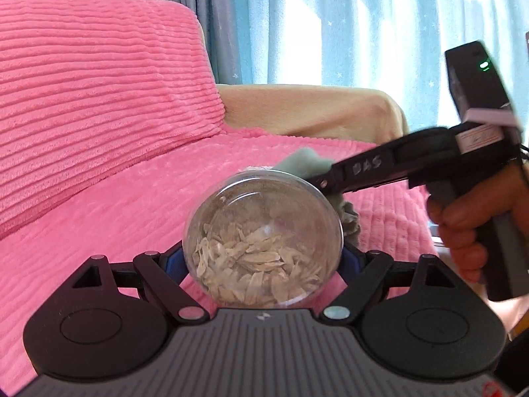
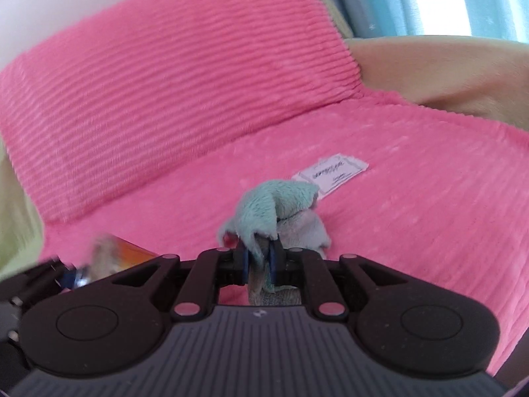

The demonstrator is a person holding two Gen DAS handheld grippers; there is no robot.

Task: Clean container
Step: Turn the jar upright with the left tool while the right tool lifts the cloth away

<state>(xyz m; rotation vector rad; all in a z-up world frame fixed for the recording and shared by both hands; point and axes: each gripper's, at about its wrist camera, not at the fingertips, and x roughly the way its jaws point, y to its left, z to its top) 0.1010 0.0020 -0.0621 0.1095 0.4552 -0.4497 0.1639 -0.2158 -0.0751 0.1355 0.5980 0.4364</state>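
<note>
Clear container (image 1: 264,238) of pale dried slices pinched sideways in left tongs (image 1: 263,261), right tongs (image 2: 259,261) pressed onto teal cloth (image 2: 277,208) just right of it, pink ribbed sofa cover (image 1: 99,99) beyond, white label (image 2: 330,173) far right.

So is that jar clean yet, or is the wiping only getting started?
Done: the left tongs grip the clear jar, and the right tongs pinch a teal cloth. In hand: the cloth is at the jar's far side, though contact is hidden. Left: wiping the jar; pale flakes sit inside. I cannot judge its cleanliness.
</note>
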